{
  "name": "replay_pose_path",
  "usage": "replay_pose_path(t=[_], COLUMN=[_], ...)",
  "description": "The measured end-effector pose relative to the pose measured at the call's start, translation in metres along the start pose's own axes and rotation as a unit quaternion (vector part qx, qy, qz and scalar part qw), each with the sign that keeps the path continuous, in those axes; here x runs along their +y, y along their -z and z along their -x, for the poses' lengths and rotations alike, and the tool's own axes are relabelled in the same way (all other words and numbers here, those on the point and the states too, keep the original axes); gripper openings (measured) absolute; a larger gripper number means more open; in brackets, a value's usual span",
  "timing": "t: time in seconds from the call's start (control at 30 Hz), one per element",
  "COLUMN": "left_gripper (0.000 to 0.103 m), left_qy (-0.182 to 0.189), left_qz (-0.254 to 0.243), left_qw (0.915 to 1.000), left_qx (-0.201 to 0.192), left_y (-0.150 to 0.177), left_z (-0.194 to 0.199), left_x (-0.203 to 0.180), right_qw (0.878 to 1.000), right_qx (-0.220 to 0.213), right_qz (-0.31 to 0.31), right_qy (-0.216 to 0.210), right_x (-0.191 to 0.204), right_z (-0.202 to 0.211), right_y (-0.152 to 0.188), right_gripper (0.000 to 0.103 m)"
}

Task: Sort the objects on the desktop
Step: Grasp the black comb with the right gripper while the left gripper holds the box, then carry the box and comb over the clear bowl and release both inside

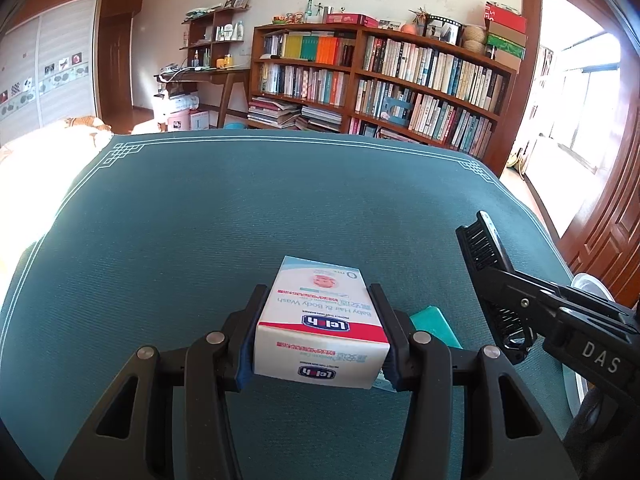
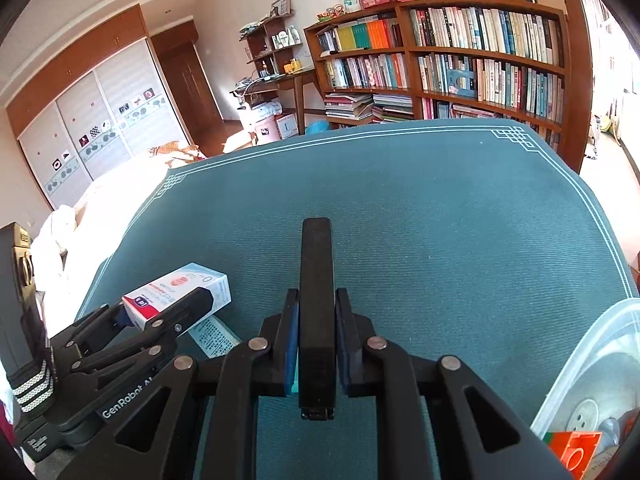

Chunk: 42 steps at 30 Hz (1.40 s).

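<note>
Teal card (image 1: pixel 434 326) half hidden behind left gripper (image 1: pixel 318 312), clear bin (image 2: pixel 592 356) cut off

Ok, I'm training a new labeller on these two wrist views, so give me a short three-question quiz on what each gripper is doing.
1. True or false: the left gripper is shut on the baby wash box.
2. What does the right gripper hold? A) black comb B) orange box C) teal card
3. Fill in: the clear plastic bin sits at the table's ____ edge in the right wrist view.

Key: 1 true; 2 A; 3 right. The teal card lies on the green table mat, beside the box.
</note>
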State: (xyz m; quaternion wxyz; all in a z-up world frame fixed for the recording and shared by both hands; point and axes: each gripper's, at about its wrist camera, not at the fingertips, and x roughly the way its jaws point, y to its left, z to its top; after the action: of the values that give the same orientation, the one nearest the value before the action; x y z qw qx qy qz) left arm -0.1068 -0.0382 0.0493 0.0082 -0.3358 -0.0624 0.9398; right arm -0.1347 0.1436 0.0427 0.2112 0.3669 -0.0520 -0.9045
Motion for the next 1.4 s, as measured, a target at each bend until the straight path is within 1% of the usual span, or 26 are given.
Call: replay_pose_path(t=[0.27, 0.53, 0.73, 0.97, 1.23, 1.4], left_gripper=[0.052, 0.052, 0.051, 0.051, 0.052, 0.052], left_qy=[0.007, 0.014, 0.020, 0.036, 0.071, 0.090], left_qz=[-0.008, -0.026, -0.047, -0.068, -0.078, -0.089], left_qw=[0.9999, 0.9995, 0.9986, 0.9969, 0.9944, 0.9919], left_qx=[0.000, -0.009, -0.012, -0.016, -0.013, -0.012], left_y=[0.000, 0.000, 0.001, 0.002, 0.003, 0.003], left_z=[0.004, 0.014, 0.020, 0.031, 0.041, 0.044], left_x=[-0.011, -0.028, -0.048, -0.072, -0.103, -0.128], right_qw=[1.000, 0.998, 0.996, 0.991, 0.986, 0.983], right_qx=[-0.025, -0.042, -0.062, -0.076, -0.073, -0.074], right_qz=[-0.013, -0.042, -0.060, -0.080, -0.100, -0.110], right_qy=[-0.015, -0.003, 0.022, 0.072, 0.115, 0.124], right_x=[-0.006, -0.028, -0.054, -0.091, -0.128, -0.144], right_z=[0.035, 0.072, 0.103, 0.128, 0.141, 0.146], right_y=[0.004, 0.015, 0.021, 0.025, 0.038, 0.046], right_gripper=[0.018, 0.018, 0.018, 0.018, 0.018, 0.018])
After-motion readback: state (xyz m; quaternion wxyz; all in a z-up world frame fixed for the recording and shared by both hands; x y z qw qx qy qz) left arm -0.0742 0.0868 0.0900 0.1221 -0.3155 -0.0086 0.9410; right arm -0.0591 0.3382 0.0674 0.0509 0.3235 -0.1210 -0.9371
